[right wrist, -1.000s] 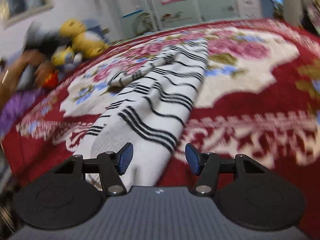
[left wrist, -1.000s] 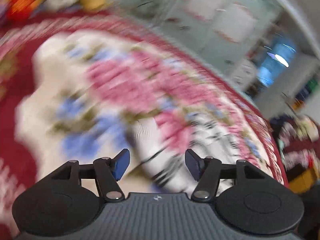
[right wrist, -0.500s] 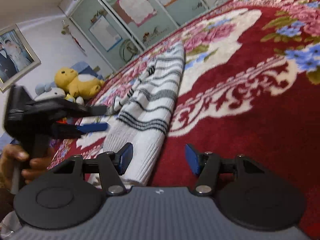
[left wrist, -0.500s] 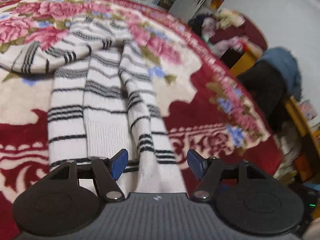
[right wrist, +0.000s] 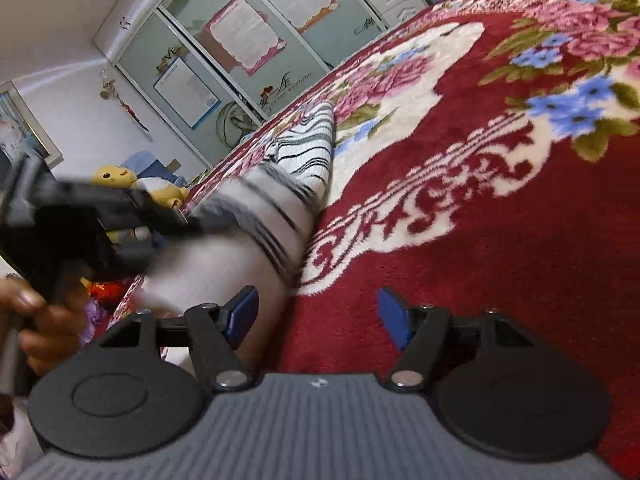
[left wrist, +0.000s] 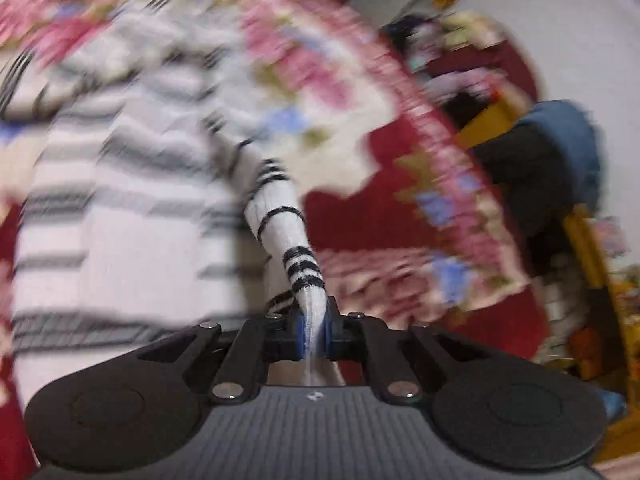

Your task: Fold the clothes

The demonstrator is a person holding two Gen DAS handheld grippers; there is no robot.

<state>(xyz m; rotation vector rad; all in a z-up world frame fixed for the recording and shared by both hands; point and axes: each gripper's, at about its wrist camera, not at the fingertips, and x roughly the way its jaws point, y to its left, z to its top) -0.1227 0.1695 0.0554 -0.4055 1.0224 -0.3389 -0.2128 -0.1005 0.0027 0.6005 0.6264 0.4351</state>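
A white garment with black stripes (left wrist: 120,208) lies on a red floral bedspread (left wrist: 360,216). My left gripper (left wrist: 314,330) is shut on a bunched strip of its edge, and the cloth rises taut from the pads. In the right wrist view the same striped garment (right wrist: 304,152) stretches away at left, its near end blurred and lifted. My right gripper (right wrist: 316,314) stands open just right of the garment's edge, with only bedspread (right wrist: 480,240) between its fingers. The left gripper (right wrist: 80,224) and the hand (right wrist: 40,320) that holds it show blurred at the left.
Yellow stuffed toys (right wrist: 132,184) sit at the far end of the bed. A wardrobe with mirrored doors (right wrist: 248,48) stands behind. To the right of the bed, a chair with dark and blue clothes (left wrist: 552,168) stands close.
My left gripper has shut on the garment's near edge and is lifting it, blurring the view. The right gripper stays open and has barely moved.
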